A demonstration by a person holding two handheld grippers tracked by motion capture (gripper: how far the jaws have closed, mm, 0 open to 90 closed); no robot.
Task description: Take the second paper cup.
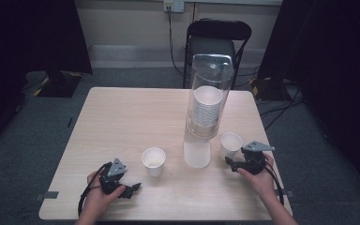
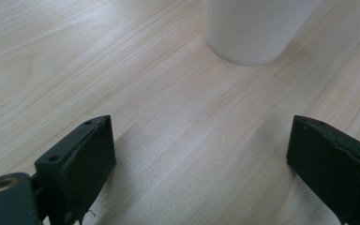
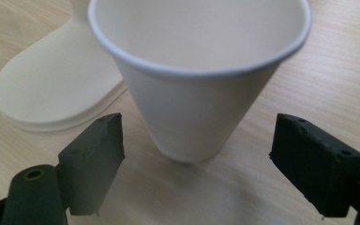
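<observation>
A clear cup dispenser (image 1: 205, 101) on a white base (image 1: 197, 154) stands mid-table with a stack of white paper cups (image 1: 206, 105) inside. One white paper cup (image 1: 153, 161) stands left of the base, and its bottom (image 2: 255, 28) lies ahead of my left gripper (image 1: 133, 188), which is open and apart from it. A second white cup (image 1: 230, 145) stands right of the base. My right gripper (image 1: 229, 162) is open just in front of this cup (image 3: 199, 79), jaws wide on either side and not touching. The dispenser base (image 3: 58, 89) lies beside it.
The light wooden table (image 1: 122, 117) has its front edge close to both hands. A black folding chair (image 1: 215, 40) stands behind the table's far edge. Dark curtains hang at both sides, with cables on the grey floor at the right.
</observation>
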